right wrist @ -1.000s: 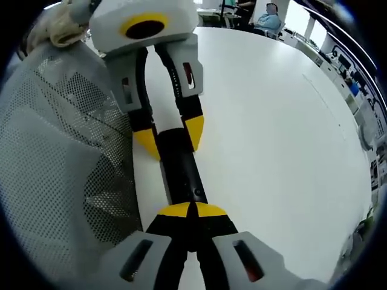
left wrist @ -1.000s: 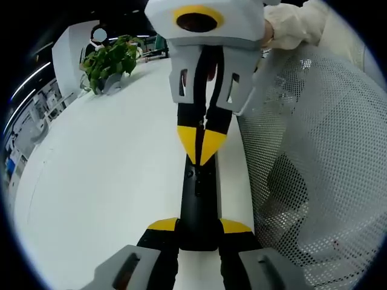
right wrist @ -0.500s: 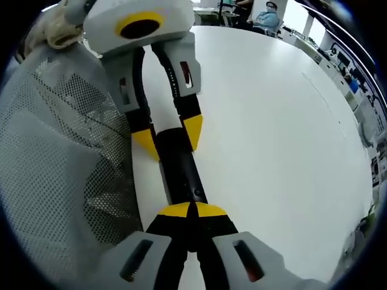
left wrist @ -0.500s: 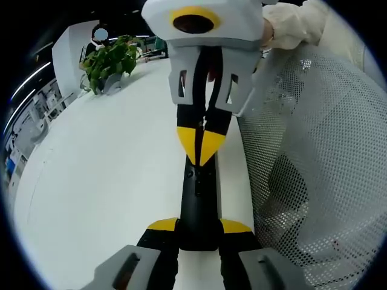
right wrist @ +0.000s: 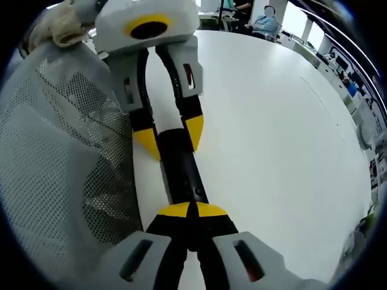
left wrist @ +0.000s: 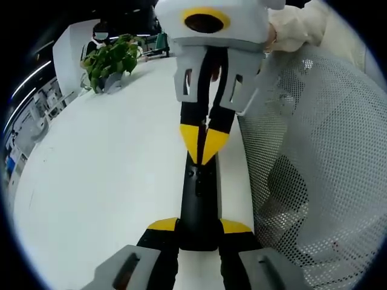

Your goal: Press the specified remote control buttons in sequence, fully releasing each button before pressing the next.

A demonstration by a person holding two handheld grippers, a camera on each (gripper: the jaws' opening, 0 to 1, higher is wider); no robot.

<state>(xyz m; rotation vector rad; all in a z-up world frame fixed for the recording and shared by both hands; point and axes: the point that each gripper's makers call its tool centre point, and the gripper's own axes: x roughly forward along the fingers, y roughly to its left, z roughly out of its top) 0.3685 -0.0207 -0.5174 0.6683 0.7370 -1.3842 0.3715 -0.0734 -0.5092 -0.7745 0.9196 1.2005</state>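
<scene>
Black and slim, the remote control [left wrist: 199, 202] lies lengthwise on the white table [left wrist: 103, 175], close beside a white mesh chair back [left wrist: 314, 169]. The left gripper [left wrist: 198, 229] clamps the remote's near end, its yellow-tipped jaws pressed against either side of it. In the right gripper view the same grip shows from the far end [right wrist: 168, 140], with the remote [right wrist: 181, 172] running between the jaws. The right gripper [left wrist: 204, 156] has its jaws drawn together into one yellow point, holding nothing, and that point rests on the top face of the remote near its far end. A potted green plant [left wrist: 112, 60] stands at the table's far left.
</scene>
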